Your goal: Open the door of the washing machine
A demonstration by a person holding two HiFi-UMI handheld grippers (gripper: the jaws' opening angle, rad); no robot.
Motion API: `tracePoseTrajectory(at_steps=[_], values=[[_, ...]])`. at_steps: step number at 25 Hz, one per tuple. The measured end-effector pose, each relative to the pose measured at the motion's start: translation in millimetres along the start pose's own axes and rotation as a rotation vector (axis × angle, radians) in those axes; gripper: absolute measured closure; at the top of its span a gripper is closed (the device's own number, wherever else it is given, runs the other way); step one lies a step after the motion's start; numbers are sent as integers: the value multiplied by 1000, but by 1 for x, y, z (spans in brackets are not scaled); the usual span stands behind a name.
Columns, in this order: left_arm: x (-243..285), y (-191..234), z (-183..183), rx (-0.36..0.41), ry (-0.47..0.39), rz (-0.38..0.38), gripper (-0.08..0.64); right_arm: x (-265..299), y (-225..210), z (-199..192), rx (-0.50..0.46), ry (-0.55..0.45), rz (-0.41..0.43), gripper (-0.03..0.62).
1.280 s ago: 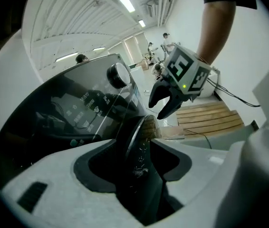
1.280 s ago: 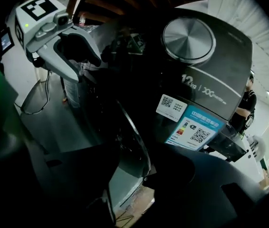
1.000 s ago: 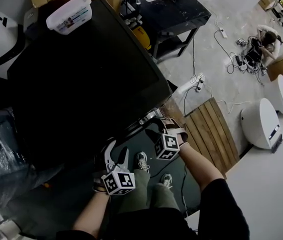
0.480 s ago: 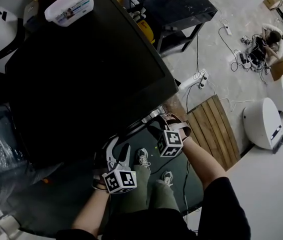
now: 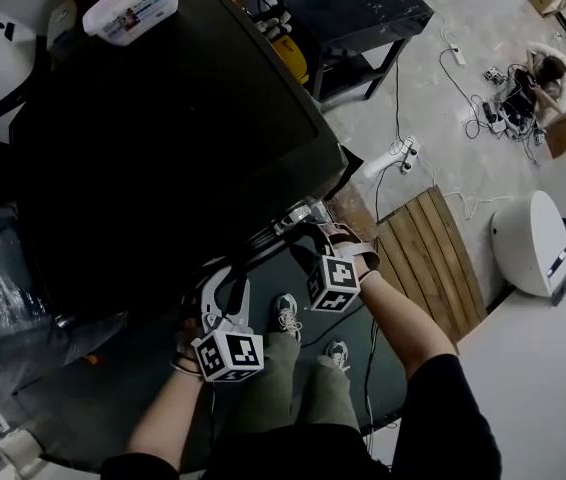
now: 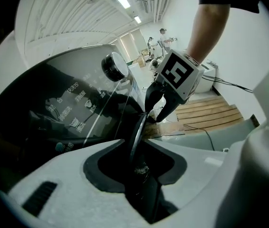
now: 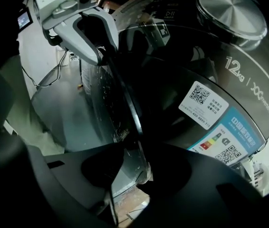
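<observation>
The black front-loading washing machine (image 5: 163, 138) stands in front of the person. The thin dark rim of its round glass door (image 6: 137, 127) runs between both pairs of jaws. The left gripper (image 5: 225, 293) is clamped on that rim. The right gripper (image 5: 315, 240) straddles it further along, seemingly pinching it too.

To open the door well, both hands should probably pull together along the door's swing, keeping the jaws square to the rim so it neither twists nor slips out.

Compared with a second ago, both hands are at the same spots on the rim. Both pairs of jaws have just been closing, the left far more.
</observation>
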State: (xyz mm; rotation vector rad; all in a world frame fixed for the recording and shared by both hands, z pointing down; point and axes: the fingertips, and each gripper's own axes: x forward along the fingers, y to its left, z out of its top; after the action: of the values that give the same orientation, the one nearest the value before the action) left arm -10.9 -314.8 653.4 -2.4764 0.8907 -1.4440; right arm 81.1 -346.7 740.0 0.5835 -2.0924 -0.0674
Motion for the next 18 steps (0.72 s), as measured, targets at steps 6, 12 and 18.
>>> tracePoseTrajectory(at_steps=[6,12,18], values=[[-1,1,2,-32,-14,18,434,-1,-2,0,17,14,-21,425],[-30,-58,-5,37,-45,-128,425,-35,77,-26,22,-19,128,457],[-56,-92,-17,74,-58,-107,396,-59,133,-34,138,-18,9,447]])
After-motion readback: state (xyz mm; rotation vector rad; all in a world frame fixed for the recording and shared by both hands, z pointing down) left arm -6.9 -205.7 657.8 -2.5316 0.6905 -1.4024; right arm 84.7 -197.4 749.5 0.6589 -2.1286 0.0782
